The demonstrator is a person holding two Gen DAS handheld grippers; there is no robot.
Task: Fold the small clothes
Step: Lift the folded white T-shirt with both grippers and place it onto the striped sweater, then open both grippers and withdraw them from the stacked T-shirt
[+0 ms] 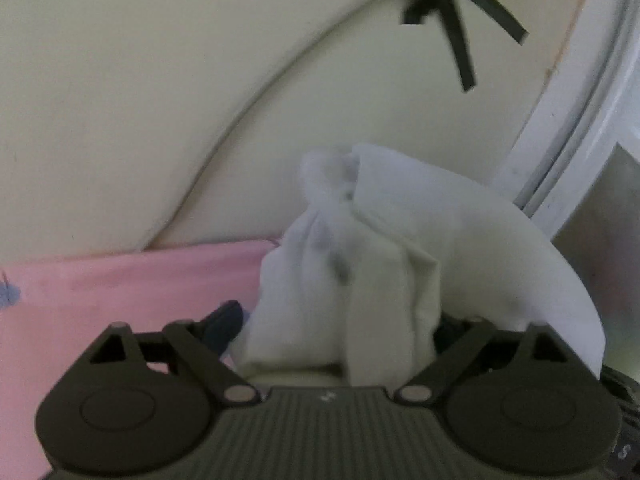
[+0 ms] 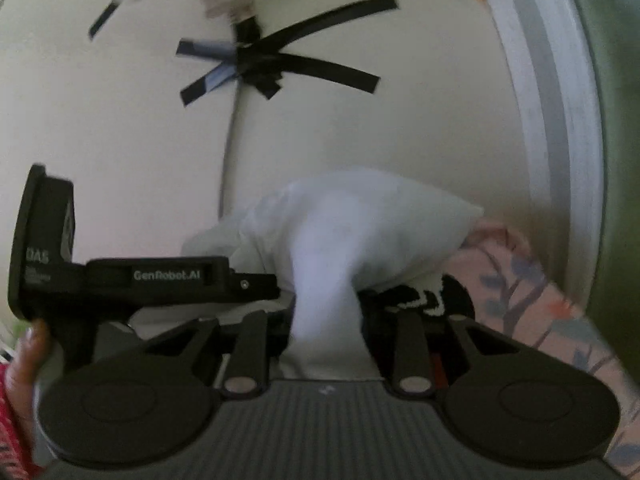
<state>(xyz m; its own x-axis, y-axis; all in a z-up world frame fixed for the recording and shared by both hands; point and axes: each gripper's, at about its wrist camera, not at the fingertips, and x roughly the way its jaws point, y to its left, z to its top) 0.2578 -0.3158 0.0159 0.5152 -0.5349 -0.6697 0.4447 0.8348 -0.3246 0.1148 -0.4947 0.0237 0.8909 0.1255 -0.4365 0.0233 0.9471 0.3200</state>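
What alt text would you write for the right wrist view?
The right hand-held gripper is shut on a bunched white cloth, lifted before a cream wall with crossed black tape. The left hand-held gripper grips it from the left; pink patterned fabric lies right.

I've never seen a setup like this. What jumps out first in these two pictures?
A bunched white cloth fills the middle of both views, pinched in each black gripper: left gripper, right gripper. Behind it, on the cream wall, sits a star of black tape. A pink cloth lies lower left in the left view.
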